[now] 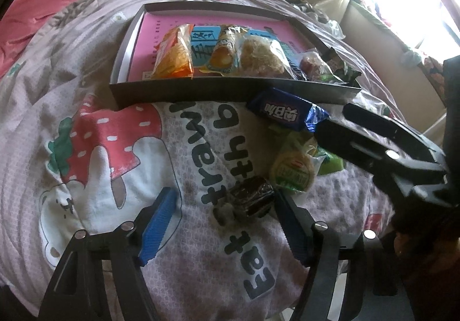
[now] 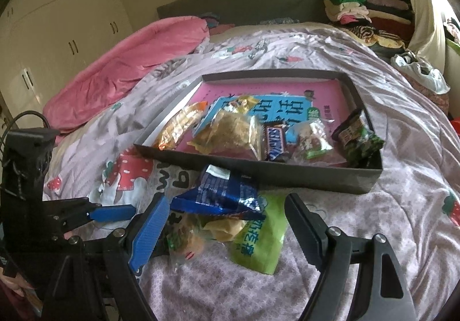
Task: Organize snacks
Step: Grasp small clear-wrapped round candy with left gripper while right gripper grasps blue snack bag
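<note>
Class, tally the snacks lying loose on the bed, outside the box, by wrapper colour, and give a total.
Blue: 1, the blue packet
Green: 2, the round cake and the flat pouch
Dark brown: 1, the cube
Total: 4

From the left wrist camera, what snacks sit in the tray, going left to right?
Orange snack pack → egg-yolk pastry pack → clear-wrapped crumbly cake → small reddish snack in a clear wrapper → green packets, all in the grey tray.
</note>
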`<state>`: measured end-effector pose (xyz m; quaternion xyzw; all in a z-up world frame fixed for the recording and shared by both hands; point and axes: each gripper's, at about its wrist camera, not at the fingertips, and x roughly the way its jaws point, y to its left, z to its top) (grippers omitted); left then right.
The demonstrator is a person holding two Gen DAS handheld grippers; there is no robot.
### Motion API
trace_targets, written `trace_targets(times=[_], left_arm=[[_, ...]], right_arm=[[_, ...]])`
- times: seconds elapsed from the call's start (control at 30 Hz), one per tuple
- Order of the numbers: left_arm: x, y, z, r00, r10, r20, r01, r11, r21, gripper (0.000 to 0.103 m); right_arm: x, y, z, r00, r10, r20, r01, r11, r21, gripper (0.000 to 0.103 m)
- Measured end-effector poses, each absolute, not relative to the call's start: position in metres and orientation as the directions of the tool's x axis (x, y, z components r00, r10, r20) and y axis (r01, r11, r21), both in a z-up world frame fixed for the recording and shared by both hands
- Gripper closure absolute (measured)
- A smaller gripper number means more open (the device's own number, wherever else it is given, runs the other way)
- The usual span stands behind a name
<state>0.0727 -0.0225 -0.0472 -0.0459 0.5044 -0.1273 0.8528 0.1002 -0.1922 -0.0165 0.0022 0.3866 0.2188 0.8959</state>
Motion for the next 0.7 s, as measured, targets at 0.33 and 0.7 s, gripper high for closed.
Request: trace_targets(times=[0.33,0.7], left_arm=[[0.073,-0.024,-0.047,0.465,-0.283,-0.839,0.179,0.958,-0.223,0.040],[0.075,-0.026,-0.047,0.467,-0.295,-0.834,0.180,0.955,-0.237,0.047]], right_arm=[[0.113,-0.179,-0.030,0.591,0.387,-0.708,-0.389,0.905,0.171,0.021],[0.129,-0.179,-0.039,0.576,0.396,-0.715,-0.361,0.908,0.212,0.033]])
